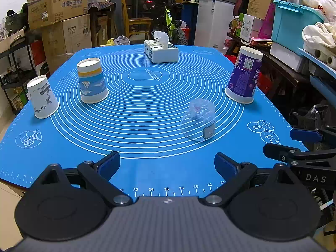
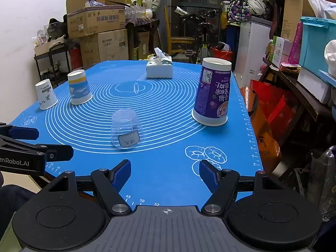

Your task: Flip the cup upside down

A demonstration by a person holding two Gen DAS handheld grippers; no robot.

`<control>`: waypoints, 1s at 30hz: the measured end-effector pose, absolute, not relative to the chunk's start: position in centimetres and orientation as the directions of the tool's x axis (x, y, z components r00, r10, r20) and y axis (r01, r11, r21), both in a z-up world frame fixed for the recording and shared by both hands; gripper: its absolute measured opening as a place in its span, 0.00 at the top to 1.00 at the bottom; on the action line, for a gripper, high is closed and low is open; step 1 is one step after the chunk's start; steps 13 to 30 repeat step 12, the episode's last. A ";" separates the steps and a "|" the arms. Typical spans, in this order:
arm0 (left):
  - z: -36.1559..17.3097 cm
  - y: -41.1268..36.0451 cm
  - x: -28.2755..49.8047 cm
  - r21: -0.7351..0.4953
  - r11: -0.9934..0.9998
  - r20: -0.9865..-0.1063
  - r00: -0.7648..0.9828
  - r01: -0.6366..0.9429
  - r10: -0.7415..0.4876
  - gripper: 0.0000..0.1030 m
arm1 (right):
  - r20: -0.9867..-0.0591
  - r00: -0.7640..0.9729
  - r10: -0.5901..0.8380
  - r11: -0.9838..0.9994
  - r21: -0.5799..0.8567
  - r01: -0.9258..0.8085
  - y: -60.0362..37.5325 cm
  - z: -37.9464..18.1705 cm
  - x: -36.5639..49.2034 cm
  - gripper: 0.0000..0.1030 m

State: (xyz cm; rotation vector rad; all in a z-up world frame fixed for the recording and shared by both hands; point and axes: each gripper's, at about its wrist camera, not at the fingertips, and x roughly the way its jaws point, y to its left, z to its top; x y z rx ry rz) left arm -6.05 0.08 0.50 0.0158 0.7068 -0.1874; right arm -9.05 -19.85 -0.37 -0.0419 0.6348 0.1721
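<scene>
From the left wrist, the left tool [image 1: 167, 163] hangs over the near edge of the bench [image 1: 147, 168] with its blue pads spread wide and nothing between them. All four cups already stand mouth-down on the blue mat: the white cup [image 1: 43, 97] at the left edge, the blue-and-yellow cup [image 1: 92, 80] just inward of it, the clear plastic cup [image 1: 199, 120] nearer the right side, and the tall purple cup [image 1: 244, 75] by the right edge. A tissue box [image 1: 161, 51] sits at the far edge. The task looks close to done, so the main risk is a needless touch: the clear cup is light and hard to read against the mat, and a stray pad could tip or slide it. From the right wrist, the right tool [image 2: 165, 175] is likewise spread and empty, held back at the near right corner, with the clear plastic cup [image 2: 126, 128] ahead and slightly left and the tall purple cup [image 2: 213, 92] ahead to the right, close to the right edge. That cup is tall on its rim; I judge that a sideways knock as the tool pulls away could roll it off the bench. The left tool [image 2: 31, 145] shows at the left of this view, near enough that the two could clash if both sweep inward.
</scene>
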 end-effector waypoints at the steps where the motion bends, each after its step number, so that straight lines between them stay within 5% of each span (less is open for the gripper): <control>1: 0.5 0.1 -6.1 -0.049 0.983 -0.647 0.744 0.176 -0.166 0.07 | -0.593 0.792 0.147 0.985 0.013 -0.173 -19.8 -0.4 -9.0 0.26; 30: 0.4 -0.1 -5.9 -0.043 0.982 -0.652 0.740 0.181 -0.165 0.07 | -0.594 0.791 0.149 0.985 0.015 -0.174 -19.9 -0.4 -9.1 0.26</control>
